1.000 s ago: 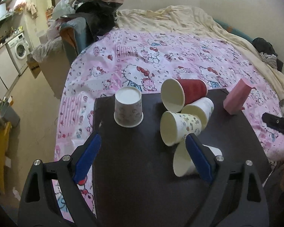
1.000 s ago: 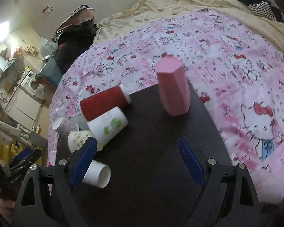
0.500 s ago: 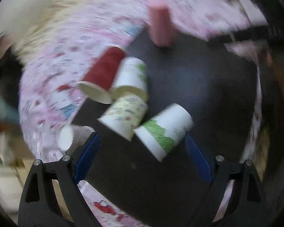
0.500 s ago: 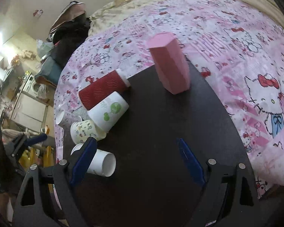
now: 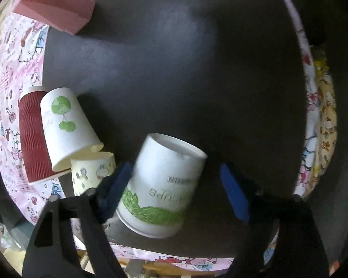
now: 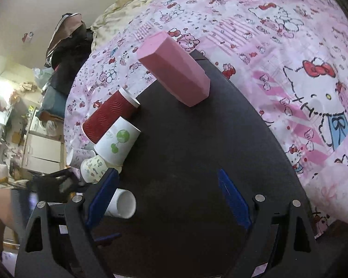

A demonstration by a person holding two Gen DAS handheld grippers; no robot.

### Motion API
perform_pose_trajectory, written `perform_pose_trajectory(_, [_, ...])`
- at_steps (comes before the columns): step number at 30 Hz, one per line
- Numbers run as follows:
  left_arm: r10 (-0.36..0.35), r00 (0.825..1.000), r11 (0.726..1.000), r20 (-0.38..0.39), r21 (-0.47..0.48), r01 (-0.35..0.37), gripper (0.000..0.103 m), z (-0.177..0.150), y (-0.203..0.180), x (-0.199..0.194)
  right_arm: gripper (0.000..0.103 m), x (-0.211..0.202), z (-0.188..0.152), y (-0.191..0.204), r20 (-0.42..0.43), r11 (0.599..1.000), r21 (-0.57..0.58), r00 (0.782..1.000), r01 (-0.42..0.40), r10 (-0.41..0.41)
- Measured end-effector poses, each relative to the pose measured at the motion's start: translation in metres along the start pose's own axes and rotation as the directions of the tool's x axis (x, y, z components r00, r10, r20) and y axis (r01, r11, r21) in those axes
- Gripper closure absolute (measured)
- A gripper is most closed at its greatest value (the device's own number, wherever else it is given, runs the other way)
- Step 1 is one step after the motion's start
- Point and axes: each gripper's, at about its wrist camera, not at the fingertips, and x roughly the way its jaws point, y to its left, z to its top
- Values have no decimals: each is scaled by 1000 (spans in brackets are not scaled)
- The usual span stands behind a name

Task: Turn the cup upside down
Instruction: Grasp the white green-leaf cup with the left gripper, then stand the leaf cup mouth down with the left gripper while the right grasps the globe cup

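Open left claw [image 5: 177,191] around cup [image 5: 163,185]

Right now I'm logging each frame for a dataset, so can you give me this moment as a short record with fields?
surface: dark table on a pink cartoon bedspread
target: white cup with green leaf print, lying on its side between the left gripper fingers, base pointing away
left gripper: open, straddling the cup, not closed on it
right gripper: open, holding nothing, over the table
other cups: red ribbed cup, white cup with green tree print, patterned cup, all on their sides, clustered
other item: pink box, near the table's edge
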Motion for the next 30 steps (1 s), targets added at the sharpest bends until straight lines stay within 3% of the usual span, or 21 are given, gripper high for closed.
perform_pose_trajectory(6, [31,999,999,-37,29,-30,41,11,1,5,13,1,1,5,-8,1000,-5,1000,-18,18])
perform_pose_trajectory(10, [67,998,997,13,39,-67,43,9,-8,-5,13,1,2,4,-12,1000,4,1000,-28,28])
perform_pose_trajectory(14, [58,987,993,151,-114,-41,45,-5,0,-33,13,2,2,5,-14,1000,-1,1000,-25,25])
perform_pose_trajectory(18, [91,955,951,283,-310,1,46,-38,10,-50,13,6,0,8,-31,999,-3,999,-39,39])
perform_pose_trajectory(21, [128,927,885,353,-462,53,46,-72,12,-50,13,8,-1,15,-38,999,-28,999,-37,35])
perform_pose_trajectory(24, [191,901,772,390,-627,107,46,-110,19,-45,13,14,-3,23,-60,998,-57,998,-35,31])
perform_pose_trajectory(27, [290,864,596,411,-784,173,46,-155,28,-44,13,23,-4,33,-83,996,-87,996,-23,16])
perform_pose_trajectory(28, [336,845,499,417,-839,216,46,-173,30,-43,13,26,-3,37,-87,995,-98,996,-16,7])
perform_pose_trajectory(30, [384,829,359,406,-893,270,46,-197,33,-36,13,32,-1,46,-98,992,-124,995,-9,-3])
